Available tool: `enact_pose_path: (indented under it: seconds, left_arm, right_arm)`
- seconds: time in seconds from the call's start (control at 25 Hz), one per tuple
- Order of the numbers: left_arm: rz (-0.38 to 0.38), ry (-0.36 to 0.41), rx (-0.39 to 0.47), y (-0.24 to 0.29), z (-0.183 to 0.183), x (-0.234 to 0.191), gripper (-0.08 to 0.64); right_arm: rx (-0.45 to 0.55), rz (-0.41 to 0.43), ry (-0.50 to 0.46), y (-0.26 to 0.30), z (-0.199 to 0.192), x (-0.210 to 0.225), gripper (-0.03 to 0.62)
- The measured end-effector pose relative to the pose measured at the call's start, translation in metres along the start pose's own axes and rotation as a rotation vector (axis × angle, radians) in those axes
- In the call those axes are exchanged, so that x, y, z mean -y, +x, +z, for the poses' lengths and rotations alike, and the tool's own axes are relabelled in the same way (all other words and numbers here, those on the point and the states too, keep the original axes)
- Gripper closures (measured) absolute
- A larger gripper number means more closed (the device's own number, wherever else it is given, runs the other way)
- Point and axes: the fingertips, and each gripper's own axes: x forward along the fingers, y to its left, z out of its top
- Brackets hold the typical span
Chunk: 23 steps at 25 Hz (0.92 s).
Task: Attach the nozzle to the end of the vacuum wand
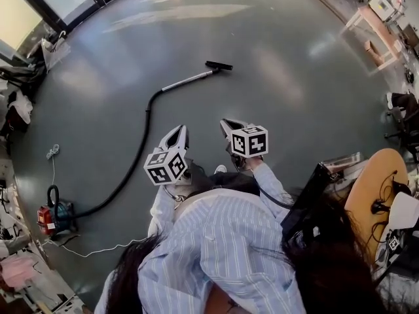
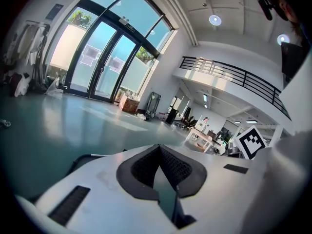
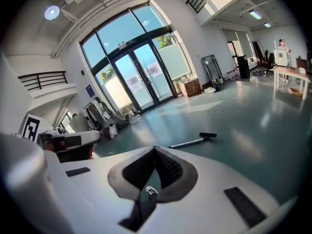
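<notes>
At the far left the vacuum cleaner (image 1: 54, 216) sits on the floor (image 1: 294, 97). Its hose (image 1: 134, 156) curves up to the wand (image 1: 190, 80), which lies well ahead of me. My left gripper (image 1: 179, 132) is closed tight with nothing in it. The nozzle (image 1: 218, 65) lies at the wand's far end, touching it or nearly so; I can't tell whether it is seated. My right gripper (image 1: 228, 123) is also fully closed and empty.

I think the main risk is arriving with the jaws closed: they would shove the wand or nozzle across the smooth floor instead of gripping. Pressing the nozzle on crooked could make it skid off the tube. A pull on the hose could also drag the wand out of line.

I count one vacuum cleaner, one hose, one wand, one nozzle and two grippers.
</notes>
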Motion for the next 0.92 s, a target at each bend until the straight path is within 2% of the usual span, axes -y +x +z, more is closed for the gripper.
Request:
enact_pose_path:
  seconds: [0.24, 0.4, 0.92]
  left_arm:
    - [-0.012, 0.021, 0.024, -0.007, 0.014, 0.001, 0.554]
    - [-0.031, 0.042, 0.023, -0.001, 0.016, 0.006, 0.555]
    - [-0.045, 0.035, 0.016, 0.010, 0.010, 0.017, 0.555]
  right_arm:
    - [0.006, 0.015, -0.012, 0.005, 0.009, -0.011, 0.586]
    - [0.008, -0.007, -0.021, 0.003, 0.011, -0.005, 0.586]
    - [0.014, -0.017, -0.022, -0.005, 0.011, 0.009, 0.586]
